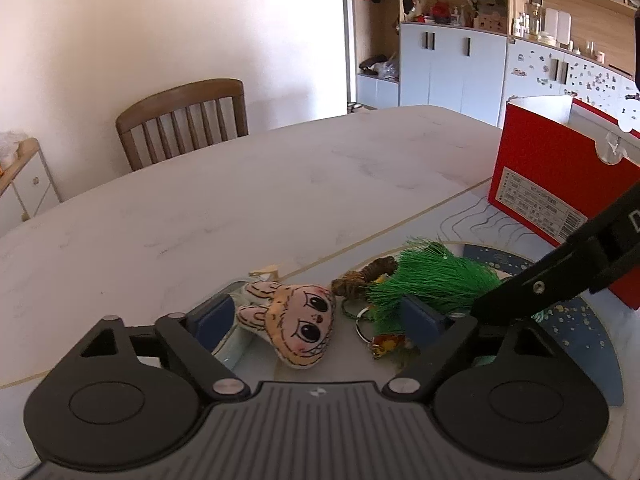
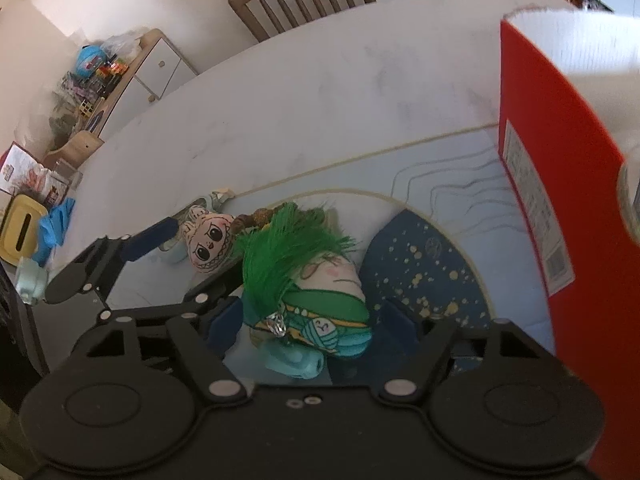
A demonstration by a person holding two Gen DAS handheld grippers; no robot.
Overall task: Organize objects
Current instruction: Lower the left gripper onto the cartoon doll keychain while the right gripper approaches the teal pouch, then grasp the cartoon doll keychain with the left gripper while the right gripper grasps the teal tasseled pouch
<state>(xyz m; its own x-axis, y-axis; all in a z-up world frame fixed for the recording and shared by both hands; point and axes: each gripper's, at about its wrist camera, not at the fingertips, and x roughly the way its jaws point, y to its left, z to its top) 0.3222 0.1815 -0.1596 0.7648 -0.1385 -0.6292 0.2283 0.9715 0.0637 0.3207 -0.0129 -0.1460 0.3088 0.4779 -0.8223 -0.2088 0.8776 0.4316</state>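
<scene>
Jaws spread, our left gripper point(image 1: 316, 320) straddles the bunny-faced plush point(image 1: 294, 326) on the surface point(image 1: 240, 200). Our right gripper point(image 2: 310, 320), jaws likewise apart, brackets the green-tasselled doll point(image 2: 320, 292) beside the red box point(image 2: 560, 184).

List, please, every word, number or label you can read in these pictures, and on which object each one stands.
"D": a single white letter on the right gripper, cut off at the picture's edge.
White label on the red box: print and barcode too small to read.
Round emblem on the blue mat: too blurred.
Nothing else is legible.
</scene>
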